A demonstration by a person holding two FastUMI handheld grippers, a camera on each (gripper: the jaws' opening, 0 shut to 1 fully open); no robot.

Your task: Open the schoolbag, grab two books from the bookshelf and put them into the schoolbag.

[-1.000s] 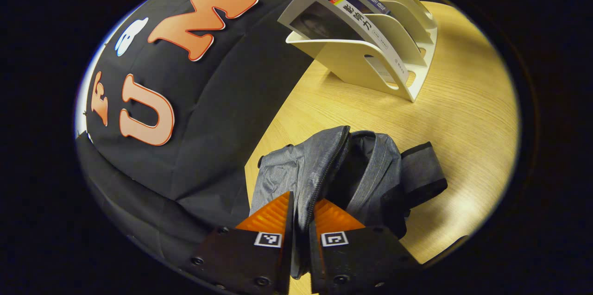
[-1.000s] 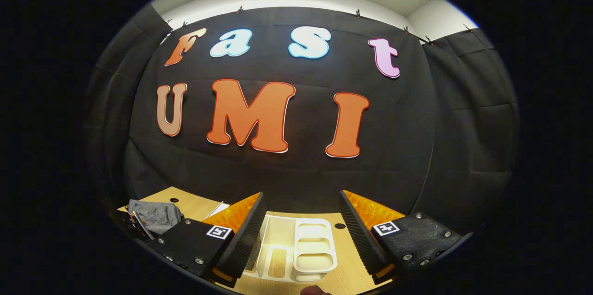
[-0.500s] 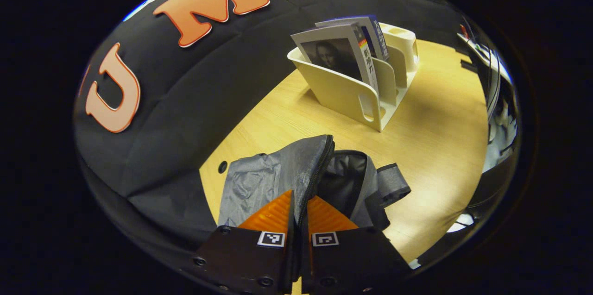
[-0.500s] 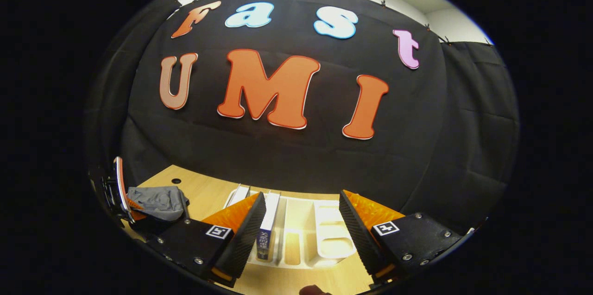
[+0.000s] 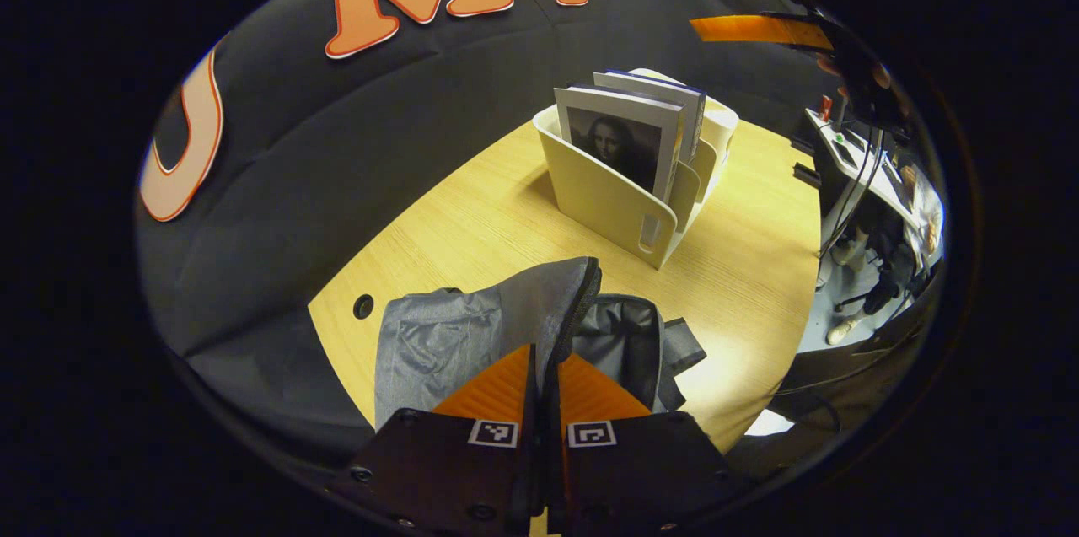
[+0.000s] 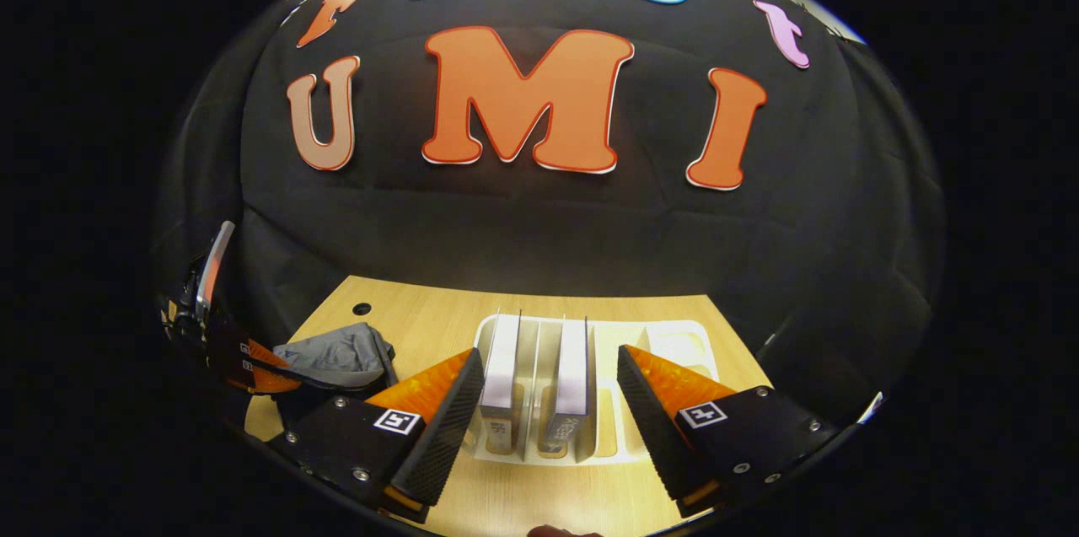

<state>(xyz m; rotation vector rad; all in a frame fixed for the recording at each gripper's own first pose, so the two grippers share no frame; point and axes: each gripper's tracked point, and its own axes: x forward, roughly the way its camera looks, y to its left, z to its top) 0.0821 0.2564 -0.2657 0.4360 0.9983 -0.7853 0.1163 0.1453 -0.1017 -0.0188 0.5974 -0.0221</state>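
Left gripper (image 5: 544, 368) clamped on schoolbag (image 5: 472, 326) flap; right gripper (image 6: 544, 389) spread wide, holding nothing.
Poised above two books (image 6: 539, 373) upright in bookshelf (image 6: 666, 343) at 12 o'clock.

- Left tongs (image 5: 544, 377), bottom centre of the left gripper view: two wedge-shaped fingers (image 5: 493, 389) on dark, flat mounts.
- Each mount carries a small square black-and-white marker and round screw heads along its lower edge.
- Right tongs (image 6: 544, 402), bottom of the right gripper view: wedge fingers (image 6: 438, 427) with ribbed inner faces, on dark angular mounts with a square marker and silver screws each.
- The left tongs also show at the right gripper view's left edge, with small markers and a pale curved bar above.
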